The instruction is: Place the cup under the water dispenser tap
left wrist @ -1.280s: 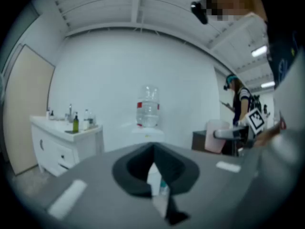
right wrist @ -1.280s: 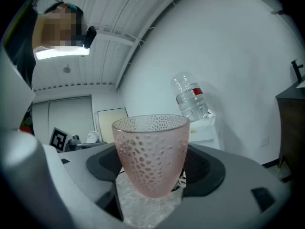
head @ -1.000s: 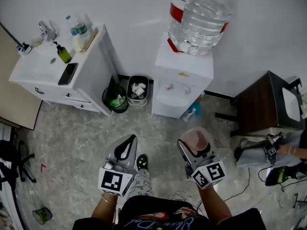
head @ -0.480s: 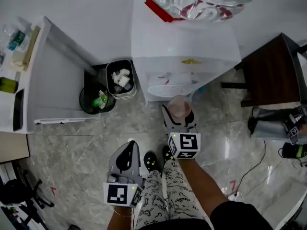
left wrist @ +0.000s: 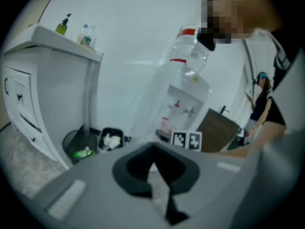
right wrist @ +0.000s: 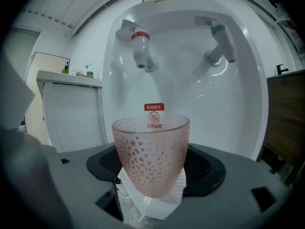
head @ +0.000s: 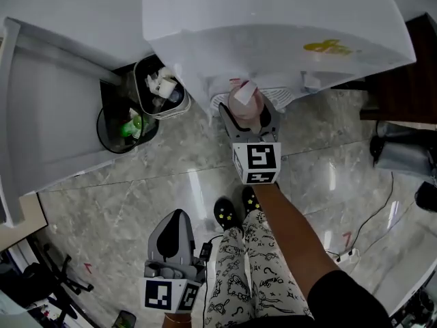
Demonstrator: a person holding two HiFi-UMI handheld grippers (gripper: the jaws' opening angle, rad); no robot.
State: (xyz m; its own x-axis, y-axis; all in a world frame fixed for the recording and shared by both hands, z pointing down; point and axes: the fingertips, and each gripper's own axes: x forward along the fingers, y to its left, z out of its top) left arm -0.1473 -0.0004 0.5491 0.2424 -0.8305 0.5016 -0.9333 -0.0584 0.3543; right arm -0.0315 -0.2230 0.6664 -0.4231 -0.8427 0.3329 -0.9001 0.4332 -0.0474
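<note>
A pink dimpled cup (right wrist: 150,154) stands upright between the jaws of my right gripper (right wrist: 151,175), which is shut on it. In the head view the cup (head: 244,104) and right gripper (head: 246,118) sit at the front of the white water dispenser (head: 273,39), just over its drip tray (head: 278,98). The red-capped tap (right wrist: 142,49) is above and slightly left of the cup; the blue-capped tap (right wrist: 223,43) is up to the right. My left gripper (head: 175,241) hangs low near the person's leg, jaws together, holding nothing.
A black bin (head: 123,128) and a small grey bin (head: 160,87) with rubbish stand left of the dispenser. A white cabinet (head: 48,108) is further left. A dark wooden table (head: 410,67) is at the right. Cables lie on the marble floor (head: 355,203).
The right gripper has carried the cup forward, from in front of the dispenser to just below its taps. The head has leaned closer. The left gripper stayed low.
</note>
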